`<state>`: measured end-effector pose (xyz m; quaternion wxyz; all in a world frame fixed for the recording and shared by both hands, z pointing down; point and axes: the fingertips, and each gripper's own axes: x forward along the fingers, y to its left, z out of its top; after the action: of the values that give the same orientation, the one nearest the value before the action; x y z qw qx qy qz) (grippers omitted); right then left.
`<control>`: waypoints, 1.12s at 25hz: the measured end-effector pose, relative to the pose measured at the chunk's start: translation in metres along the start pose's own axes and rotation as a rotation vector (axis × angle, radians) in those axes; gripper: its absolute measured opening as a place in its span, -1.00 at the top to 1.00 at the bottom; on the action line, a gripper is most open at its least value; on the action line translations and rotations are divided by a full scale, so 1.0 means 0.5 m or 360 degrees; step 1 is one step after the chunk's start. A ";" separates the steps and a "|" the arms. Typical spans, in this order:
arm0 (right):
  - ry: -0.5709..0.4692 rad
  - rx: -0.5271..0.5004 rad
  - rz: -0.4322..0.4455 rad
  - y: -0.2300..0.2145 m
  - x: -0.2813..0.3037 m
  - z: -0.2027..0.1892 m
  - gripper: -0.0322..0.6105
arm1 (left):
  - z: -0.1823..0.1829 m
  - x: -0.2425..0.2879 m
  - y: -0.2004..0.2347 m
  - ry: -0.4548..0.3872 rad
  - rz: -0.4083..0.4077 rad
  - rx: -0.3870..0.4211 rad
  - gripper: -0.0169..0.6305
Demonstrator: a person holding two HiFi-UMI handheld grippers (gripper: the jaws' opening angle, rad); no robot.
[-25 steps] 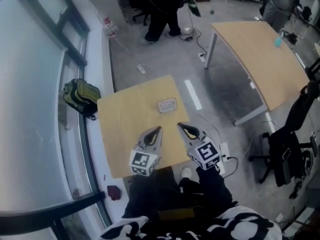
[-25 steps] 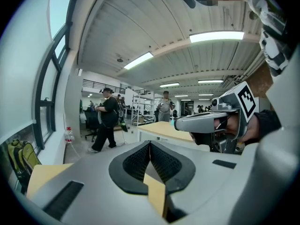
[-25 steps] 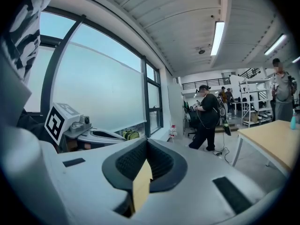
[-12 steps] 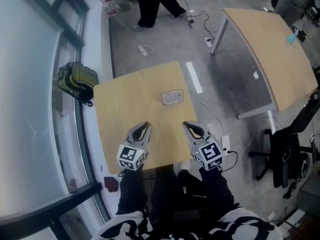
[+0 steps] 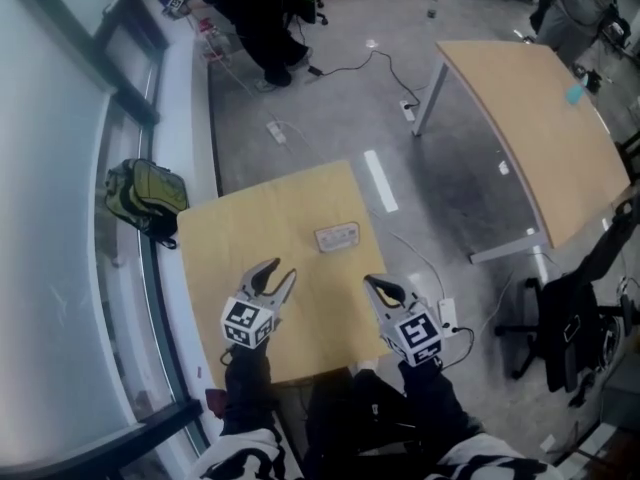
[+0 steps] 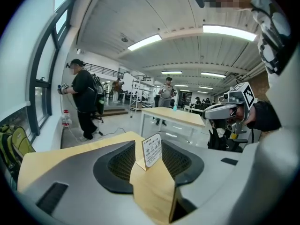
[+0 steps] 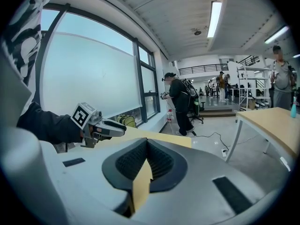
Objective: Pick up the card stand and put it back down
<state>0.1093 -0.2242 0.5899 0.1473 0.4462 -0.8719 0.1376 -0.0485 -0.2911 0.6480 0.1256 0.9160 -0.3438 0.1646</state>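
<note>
**Head view, with the two gripper views.** A small square desk (image 5: 230,248) of pale wood is shown from above, set beside a window wall. The card stand (image 5: 336,236) is placed on the far half of the desk, toward its right edge. In the left gripper view it is seen standing upright, with its printed face turned to the camera.

The left tongs (image 5: 280,271) are held over the near half of the desk, their jaws apart and opening. The card stand is framed in the gap between them but lies farther along the desk, and it is touched by neither pad. The right tongs (image 5: 373,282) are held by the near right corner of the desk, well apart from the card stand. Their jaws are closed tip to tip and nothing is gripped.

A green backpack (image 5: 140,196) is seen on the floor by the window, left of the desk. A second table (image 5: 530,118) is shown at the right, well apart, with a dark office chair (image 5: 565,318) near it. A power strip (image 5: 446,313) lies on the floor beside the desk's near right corner. A person in dark clothes (image 5: 255,13) is seen standing at the far end of the room.
</note>
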 end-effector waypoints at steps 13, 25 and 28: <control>0.0044 0.0045 -0.0074 -0.042 0.038 -0.024 0.83 | -0.005 0.171 0.023 0.0054 -0.0319 0.0054 -0.26; 0.0085 0.0062 -0.0100 -0.065 0.044 -0.061 0.83 | -0.015 0.293 -0.025 0.0044 -0.0499 0.0102 -0.26; 0.0096 0.0063 -0.0090 -0.064 0.046 -0.065 0.83 | -0.014 0.314 -0.036 0.0037 -0.0529 0.0102 -0.25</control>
<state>0.1269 -0.2471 0.6322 0.1685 0.4693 -0.8512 0.1640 0.0733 -0.3680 0.7132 0.1257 0.9618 -0.1807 0.1630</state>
